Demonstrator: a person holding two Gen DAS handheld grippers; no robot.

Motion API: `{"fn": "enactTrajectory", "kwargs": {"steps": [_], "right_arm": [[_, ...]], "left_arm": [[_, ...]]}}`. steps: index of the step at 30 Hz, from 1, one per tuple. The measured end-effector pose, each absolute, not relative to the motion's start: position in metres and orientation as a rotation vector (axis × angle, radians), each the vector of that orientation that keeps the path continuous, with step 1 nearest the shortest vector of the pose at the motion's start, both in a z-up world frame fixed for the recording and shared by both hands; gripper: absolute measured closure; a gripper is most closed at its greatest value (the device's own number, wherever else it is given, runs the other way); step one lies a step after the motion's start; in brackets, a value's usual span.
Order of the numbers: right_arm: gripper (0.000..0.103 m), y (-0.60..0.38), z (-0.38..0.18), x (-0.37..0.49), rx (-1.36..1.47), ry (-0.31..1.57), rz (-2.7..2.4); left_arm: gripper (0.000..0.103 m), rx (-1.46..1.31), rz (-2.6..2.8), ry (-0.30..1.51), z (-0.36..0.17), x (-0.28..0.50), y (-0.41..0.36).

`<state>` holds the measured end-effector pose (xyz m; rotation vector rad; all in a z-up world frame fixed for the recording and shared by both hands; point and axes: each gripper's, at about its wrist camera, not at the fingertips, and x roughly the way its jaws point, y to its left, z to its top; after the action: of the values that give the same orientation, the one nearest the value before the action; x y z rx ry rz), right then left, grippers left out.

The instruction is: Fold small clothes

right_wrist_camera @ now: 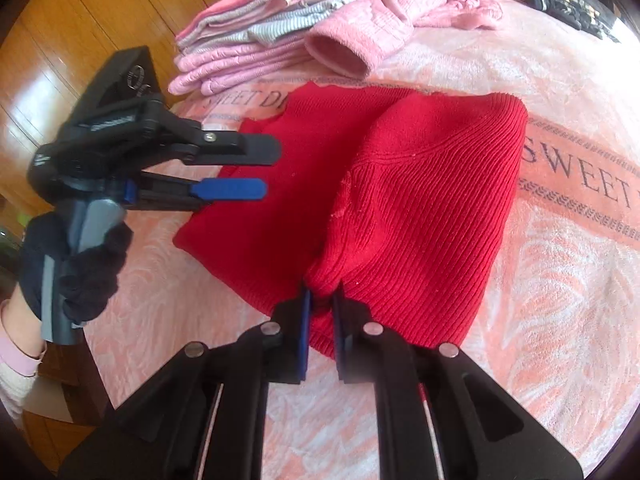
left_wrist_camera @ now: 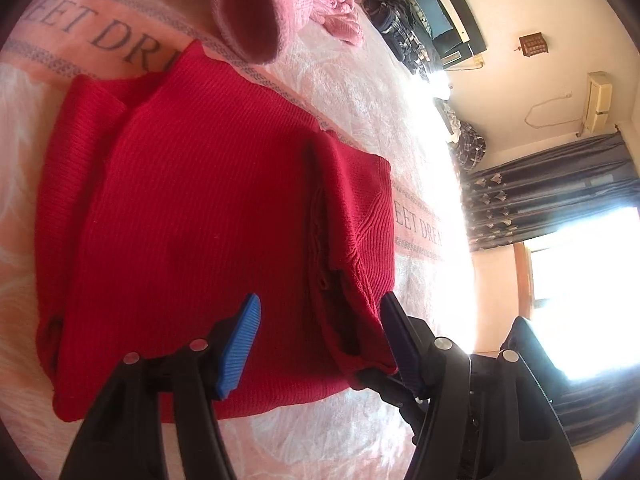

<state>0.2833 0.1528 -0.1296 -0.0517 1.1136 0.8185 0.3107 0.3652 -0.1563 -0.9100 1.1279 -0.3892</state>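
Mid-fold on the red sweater (right_wrist_camera: 400, 184): right gripper (right_wrist_camera: 321, 320) has the near edge, left gripper (left_wrist_camera: 320, 336) is free.

Near: right fingers pinch a bunched bit of sweater hem, cloth squeezed between the blue pads (right_wrist_camera: 305, 332). Left fingers spread wide, nothing between them, hovering over the sweater's near edge; the right-wrist view shows that gripper (right_wrist_camera: 256, 170) in a gloved hand (right_wrist_camera: 76, 264) at the left side. The sweater lies on the bed blanket (right_wrist_camera: 560, 280), partly folded, one sleeve already turned in. Next, I'd guess: carry the pinched edge over toward the far side and lay it flat; left should pin or smooth. Farther: a pink sweater (right_wrist_camera: 400, 12), unfolded, and a stack of folded clothes (right_wrist_camera: 248, 40). Can't see how many layers the right fingers hold; window glare washes out the bed's right edge.
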Motion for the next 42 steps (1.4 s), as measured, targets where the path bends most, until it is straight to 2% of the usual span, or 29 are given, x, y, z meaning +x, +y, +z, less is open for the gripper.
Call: {"fn": "enactTrajectory", "kwargs": {"steps": [6,15,17,19,21,24,33,42], "right_arm": [[0.095,0.13,-0.108,0.29,0.019,1.072,0.86],[0.096,0.108,-0.1,0.293,0.079,1.052,0.899],[0.096,0.101,-0.099,0.291,0.08,1.047,0.905],[0.096,0.1,-0.1,0.292,0.082,1.047,0.914],[0.096,0.102,-0.1,0.294,0.079,1.044,0.917],[0.096,0.102,-0.099,0.293,0.089,1.042,0.925],[0.096,0.13,-0.097,0.286,0.105,1.051,0.987],[0.096,0.197,-0.084,0.278,0.109,1.036,1.104]], "left_arm": [[0.04,-1.148,-0.455,1.111,-0.184,0.351,0.343],[0.042,-1.166,-0.424,1.182,-0.21,0.408,0.322],[0.049,-1.171,-0.434,1.169,-0.211,0.415,0.32],[0.07,-1.14,-0.438,1.176,-0.211,0.422,0.318],[0.078,-1.135,-0.434,1.177,-0.212,0.427,0.319],[0.085,-1.124,-0.438,1.164,-0.21,0.431,0.319],[0.087,-0.997,-0.513,1.061,-0.155,0.419,0.336],[0.087,-0.912,-0.469,0.986,-0.115,0.399,0.403]]}}
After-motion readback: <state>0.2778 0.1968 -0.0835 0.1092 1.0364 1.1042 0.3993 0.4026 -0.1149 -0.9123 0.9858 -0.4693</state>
